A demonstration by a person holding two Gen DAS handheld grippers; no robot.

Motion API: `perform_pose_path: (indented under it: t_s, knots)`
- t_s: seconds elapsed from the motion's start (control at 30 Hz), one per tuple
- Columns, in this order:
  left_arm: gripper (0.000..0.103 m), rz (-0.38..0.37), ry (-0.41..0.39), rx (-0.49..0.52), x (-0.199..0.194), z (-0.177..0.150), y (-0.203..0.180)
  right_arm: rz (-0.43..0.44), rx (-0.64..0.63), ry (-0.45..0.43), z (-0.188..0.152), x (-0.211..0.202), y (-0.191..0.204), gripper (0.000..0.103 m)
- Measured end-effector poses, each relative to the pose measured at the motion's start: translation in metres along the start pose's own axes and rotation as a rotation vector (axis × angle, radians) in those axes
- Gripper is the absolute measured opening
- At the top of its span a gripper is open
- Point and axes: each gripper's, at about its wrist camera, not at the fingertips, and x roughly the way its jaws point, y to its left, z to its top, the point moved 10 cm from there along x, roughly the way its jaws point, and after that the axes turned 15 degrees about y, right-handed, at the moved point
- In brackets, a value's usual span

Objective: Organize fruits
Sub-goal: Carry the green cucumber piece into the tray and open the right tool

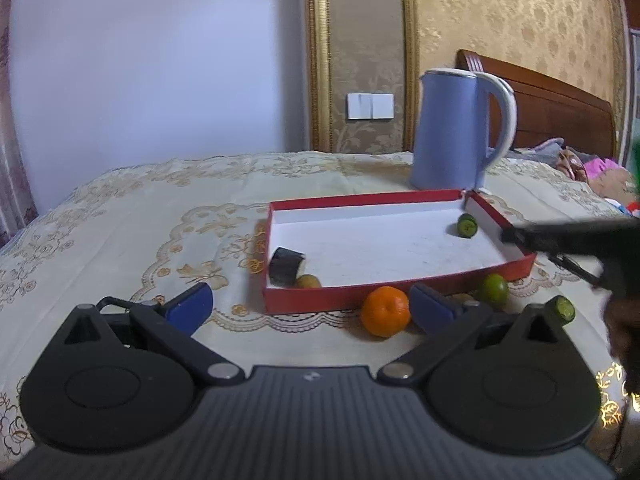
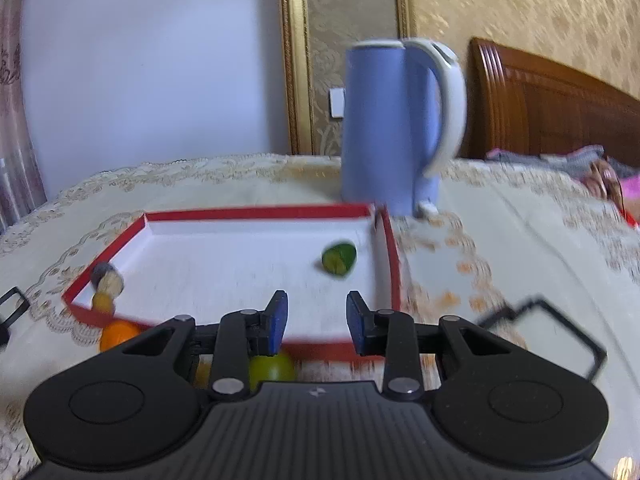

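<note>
Pretty clearly a bedroom in someone's home. There's a carved wooden headboard [image 1: 560, 108] with rumpled bedding [image 1: 576, 160] in front of it, gold damask wallpaper [image 1: 516, 20] with gilt trim [image 1: 318, 56], a wall switch [image 1: 370, 106], and a blue electric kettle [image 1: 452, 128] sitting on an embroidered lace cloth [image 1: 160, 216].

Soft daylight, fisheye warp, motion blur
</note>
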Motion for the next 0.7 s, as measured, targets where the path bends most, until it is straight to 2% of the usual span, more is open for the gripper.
perform_pose_path:
  t_s: [0.1, 0.17, 0.27, 0.37, 0.43, 0.6, 0.7]
  knots:
    - [0.103, 0.006, 0.005, 0.013, 0.002, -0.001, -0.004, 0.018, -0.003, 0.022, 0.019, 0.022, 0.002, 0.032]
    - [0.103, 0.015, 0.010, 0.017, 0.003, -0.001, -0.003, -0.004, 0.003, 0.033, 0.028, 0.031, -0.001, 0.032]
    - [0.103, 0.026, -0.002, 0.017, 0.000, 0.000, 0.002, -0.029, -0.010, -0.016, 0.031, 0.013, -0.002, 0.032]
    - [0.103, 0.024, -0.009, 0.005, 0.001, 0.002, 0.008, -0.034, -0.021, -0.045, 0.011, -0.015, -0.007, 0.032]
    - [0.103, 0.011, -0.003, 0.001, 0.004, 0.002, 0.008, -0.019, -0.066, -0.022, -0.012, -0.028, -0.008, 0.032]
    - [0.103, -0.007, 0.011, 0.009, 0.011, 0.000, 0.001, -0.050, -0.065, 0.094, -0.060, -0.023, -0.020, 0.032]
    - [0.103, -0.003, 0.002, 0.024, 0.007, 0.000, -0.003, -0.032, -0.063, 0.084, -0.068, -0.020, -0.019, 0.032]
